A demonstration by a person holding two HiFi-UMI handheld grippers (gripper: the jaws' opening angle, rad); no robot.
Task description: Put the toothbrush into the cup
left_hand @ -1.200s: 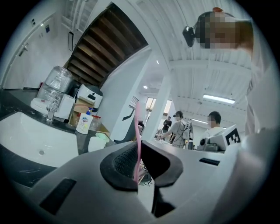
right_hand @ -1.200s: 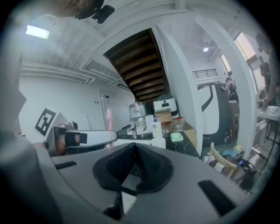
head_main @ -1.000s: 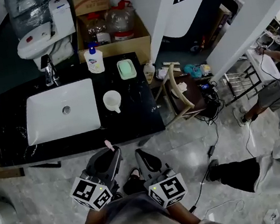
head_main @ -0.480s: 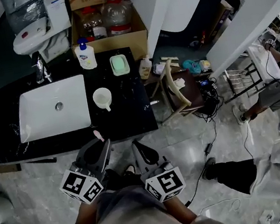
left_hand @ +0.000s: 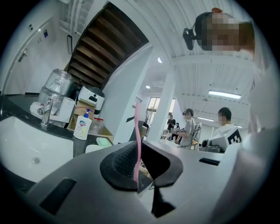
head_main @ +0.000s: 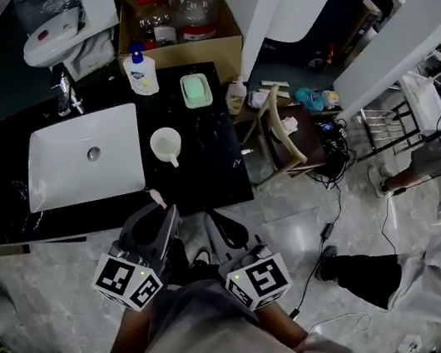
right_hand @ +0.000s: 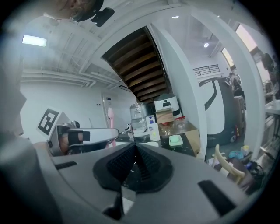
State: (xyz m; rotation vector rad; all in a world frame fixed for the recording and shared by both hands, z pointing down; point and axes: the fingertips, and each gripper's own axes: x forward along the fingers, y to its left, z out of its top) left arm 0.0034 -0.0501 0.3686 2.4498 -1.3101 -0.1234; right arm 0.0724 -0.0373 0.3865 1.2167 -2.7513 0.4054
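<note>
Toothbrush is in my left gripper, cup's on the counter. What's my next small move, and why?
Probably carry the left hand-held gripper forward over the counter toward the white cup. Its jaws clamp the pink toothbrush upright, but it hangs at the counter's near edge, short of the cup.

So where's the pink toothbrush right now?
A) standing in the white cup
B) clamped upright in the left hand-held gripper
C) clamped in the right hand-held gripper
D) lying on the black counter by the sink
B: the pink toothbrush stands upright between the pads of the left hand-held gripper, the white cup has no brush in it, and the right hand-held gripper is shut on nothing.
</note>
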